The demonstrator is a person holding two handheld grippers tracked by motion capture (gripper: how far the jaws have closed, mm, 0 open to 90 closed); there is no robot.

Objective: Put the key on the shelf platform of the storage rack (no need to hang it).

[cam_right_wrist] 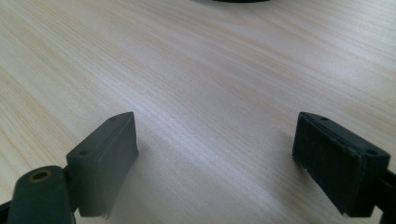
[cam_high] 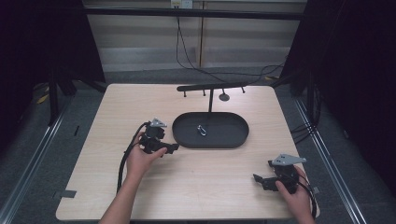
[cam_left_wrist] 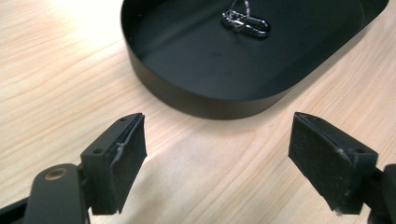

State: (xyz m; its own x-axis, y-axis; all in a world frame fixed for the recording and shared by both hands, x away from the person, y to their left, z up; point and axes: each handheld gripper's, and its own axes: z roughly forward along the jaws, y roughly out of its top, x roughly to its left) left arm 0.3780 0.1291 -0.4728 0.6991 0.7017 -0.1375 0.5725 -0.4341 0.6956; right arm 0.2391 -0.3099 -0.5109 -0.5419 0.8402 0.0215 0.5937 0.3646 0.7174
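The left gripper (cam_high: pixel 172 148) hovers at the black tray's (cam_high: pixel 184 140) near-left rim, jaws wide and empty — it should clear the rim, then straddle the small metal clip (cam_high: pixel 201 130) lying mid-tray. The right gripper (cam_high: pixel 256 178) rests near-right, jaws wide, empty.

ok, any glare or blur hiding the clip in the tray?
High view: dim surround, clip small but distinct in the tray. Left gripper view: soft sheen on the tray floor, clip sharp, left gripper pads slightly soft. Right gripper view: even light, table grain crisp.

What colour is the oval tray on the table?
The tray is black; the left gripper view shows it best.
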